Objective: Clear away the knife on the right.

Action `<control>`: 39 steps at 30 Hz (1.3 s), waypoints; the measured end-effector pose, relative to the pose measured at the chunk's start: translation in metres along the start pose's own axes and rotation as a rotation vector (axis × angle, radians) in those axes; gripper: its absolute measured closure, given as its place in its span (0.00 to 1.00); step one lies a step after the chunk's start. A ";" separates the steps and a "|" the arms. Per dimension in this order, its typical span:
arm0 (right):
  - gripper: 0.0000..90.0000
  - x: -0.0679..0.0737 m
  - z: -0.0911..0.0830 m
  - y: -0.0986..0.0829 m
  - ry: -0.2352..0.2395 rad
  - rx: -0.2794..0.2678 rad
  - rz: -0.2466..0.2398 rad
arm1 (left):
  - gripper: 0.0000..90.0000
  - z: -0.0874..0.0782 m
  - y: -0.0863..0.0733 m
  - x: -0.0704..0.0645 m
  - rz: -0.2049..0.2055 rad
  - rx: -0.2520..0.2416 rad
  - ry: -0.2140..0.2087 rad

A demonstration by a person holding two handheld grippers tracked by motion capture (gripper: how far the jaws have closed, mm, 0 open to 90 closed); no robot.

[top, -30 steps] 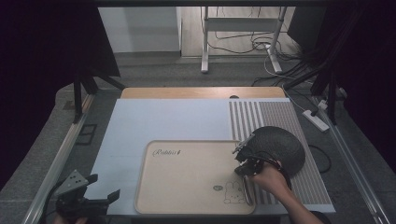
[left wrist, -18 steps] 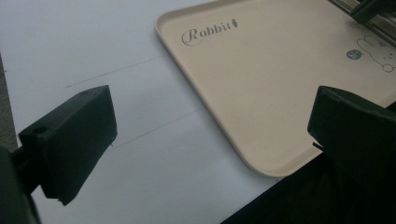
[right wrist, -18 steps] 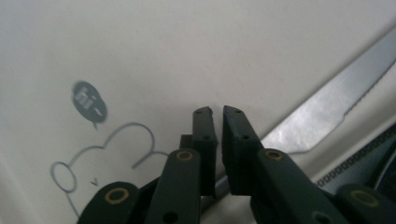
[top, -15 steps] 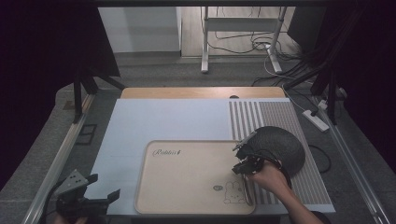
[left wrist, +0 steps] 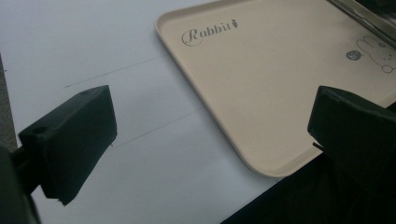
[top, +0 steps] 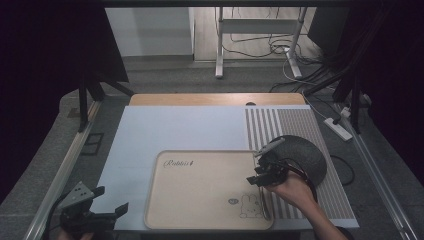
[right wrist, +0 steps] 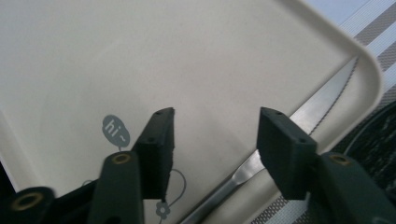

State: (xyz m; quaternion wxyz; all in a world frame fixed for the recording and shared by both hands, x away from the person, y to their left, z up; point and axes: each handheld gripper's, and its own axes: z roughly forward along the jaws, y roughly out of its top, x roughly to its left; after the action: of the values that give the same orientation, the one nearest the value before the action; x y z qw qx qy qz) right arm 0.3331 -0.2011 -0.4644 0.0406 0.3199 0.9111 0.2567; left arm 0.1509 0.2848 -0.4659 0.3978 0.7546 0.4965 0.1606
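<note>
High view: I am holding my right claw over the right side of the beige tray, near its right rim, with my right hand behind it. A knife is lying along that right rim inside the tray, just below the claw. A dark round plate is sitting on the striped mat just beside the tray's right edge, and the mat is lying on the white table top. My left claw is hanging off the near left corner of the table, well apart from the tray. Left gripper view: my left claw is standing wide open with nothing between its jaws; the white table top and the tray's near corner with the word "Rabbit" are showing between them. Right gripper view: my right claw is standing open over the tray, jaws apart and gripping nothing. The knife, with its saw-toothed blade, is lying against the tray's rim, running past the right jaw; I cannot tell whether that jaw is touching it. The striped mat is showing beyond the rim.
</note>
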 end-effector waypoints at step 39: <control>0.00 -0.002 -0.029 -0.044 -0.080 -0.115 0.016 | 0.02 0.000 0.000 0.000 -0.002 -0.004 -0.002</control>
State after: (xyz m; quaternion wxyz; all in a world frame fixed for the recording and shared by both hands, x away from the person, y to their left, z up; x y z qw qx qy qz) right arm 0.3027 -0.2441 -0.4609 0.0932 0.3341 0.8901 0.2957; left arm 0.1505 0.2852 -0.4658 0.4000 0.7536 0.4963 0.1603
